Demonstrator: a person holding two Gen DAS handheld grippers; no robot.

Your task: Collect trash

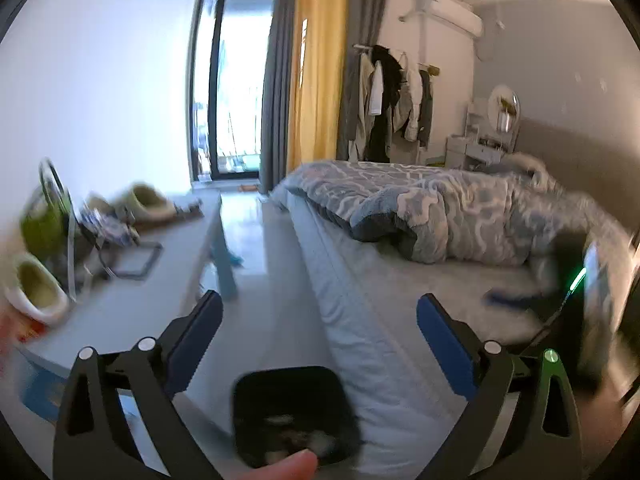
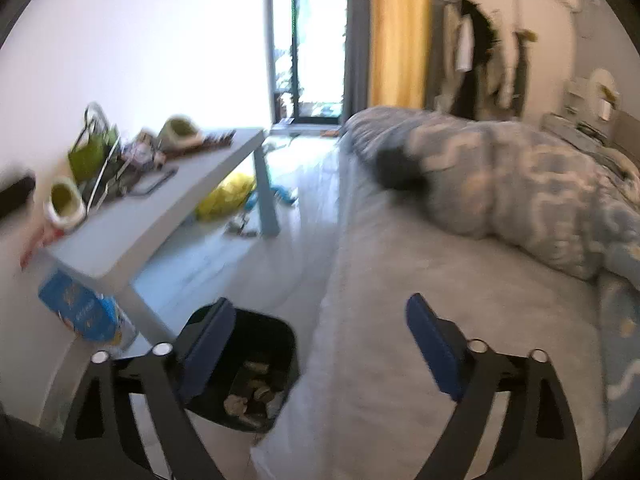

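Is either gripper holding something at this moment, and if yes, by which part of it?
Nothing is held. The left gripper and the right gripper both stand wide open with nothing between them, above the black trash bin.

Bedroom – white wall (image 1: pixel 100 80) on the left, pale glossy floor (image 1: pixel 256 248) running to a dark-framed glass door (image 1: pixel 232 92) blown out with daylight. Grey and yellow curtains (image 1: pixel 316 60) beside it. Bed (image 1: pixel 400 288) on the right with a rumpled blue-patterned duvet (image 1: pixel 440 208). Low grey table (image 2: pixel 160 208) along the wall – cluttered. Clothes rack (image 1: pixel 388 108), wall AC unit (image 1: pixel 444 12), round mirror (image 1: pixel 504 108) at the far end.
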